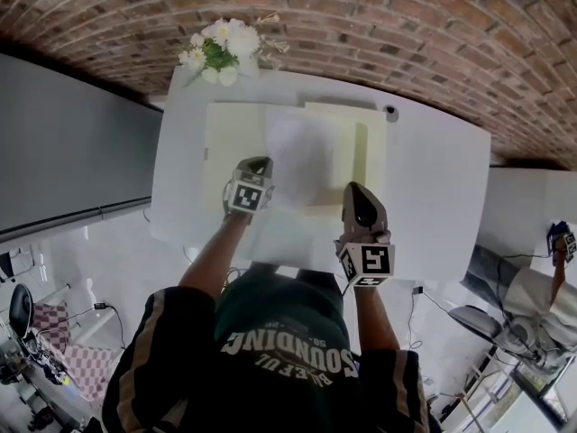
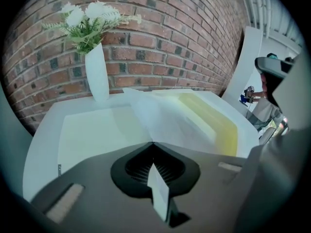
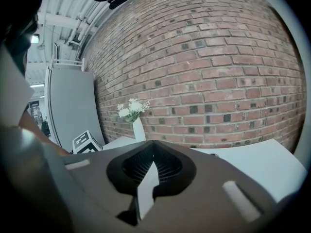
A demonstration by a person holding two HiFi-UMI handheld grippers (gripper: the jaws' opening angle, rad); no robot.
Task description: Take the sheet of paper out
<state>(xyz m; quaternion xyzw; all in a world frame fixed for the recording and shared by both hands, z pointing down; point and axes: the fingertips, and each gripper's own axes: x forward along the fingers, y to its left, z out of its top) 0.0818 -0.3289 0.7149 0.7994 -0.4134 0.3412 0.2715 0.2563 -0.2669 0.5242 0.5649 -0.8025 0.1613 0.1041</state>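
**Left gripper pinching the sheet over the open folder; right gripper closed on nothing**

White table (image 1: 433, 179) against a brick wall (image 1: 406, 25). A pale yellow folder (image 1: 230, 138) lies open and flat on the table, left leaf bare. The sheet of paper (image 1: 302, 156) sits over the folder's middle, and its near edge reaches toward the person.

Left gripper (image 1: 256, 164): at the sheet's near left corner. In the left gripper view the jaws are pressed together at the tip (image 2: 152, 143), and the sheet (image 2: 165, 120) rises straight from that point. The paper is lifted and bowed, its far corner standing above the folder (image 2: 97, 130). Reads as a pinch on the paper's edge.

Right gripper (image 1: 354, 189): near the sheet's right near corner, just beside the paper; cannot tell contact from the head view. In its own view the jaws (image 3: 153, 142) are pressed together with nothing between them, pointing at the wall above the table.

White vase of white flowers (image 1: 221, 52) stands at the table's far left edge, beyond the folder. It is also visible in the left gripper view (image 2: 97, 74) and the right gripper view (image 3: 138, 129). A small dark round object (image 1: 389, 113) lies past the folder's far right corner.
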